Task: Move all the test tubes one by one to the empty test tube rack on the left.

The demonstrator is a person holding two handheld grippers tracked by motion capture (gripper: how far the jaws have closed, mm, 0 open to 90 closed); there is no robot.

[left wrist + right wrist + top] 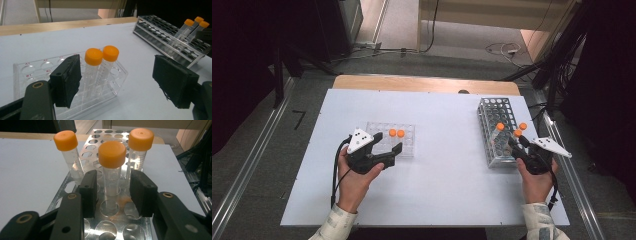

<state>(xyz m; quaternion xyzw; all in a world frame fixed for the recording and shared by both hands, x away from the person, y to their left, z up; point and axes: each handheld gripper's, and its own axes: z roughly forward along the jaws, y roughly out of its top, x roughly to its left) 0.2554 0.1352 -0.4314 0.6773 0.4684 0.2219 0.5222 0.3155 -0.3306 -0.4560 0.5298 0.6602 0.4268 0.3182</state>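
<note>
Clear tube [111, 173], orange screw cap

On the table [432, 195], the flat plastic rack [407, 131] lies left of the middle, and two capped tubes [396, 133] stand side by side in it, touching each other. The metal rack [493, 112] stands near the right edge, its length running from the front toward the back edge, and three tubes [500, 128] stand in its front part. The left gripper [390, 145] is just in front of the plastic rack, and the right gripper [112, 192] is at the front end of the metal rack, with the middle tube [111, 167] between its jaws.
</note>
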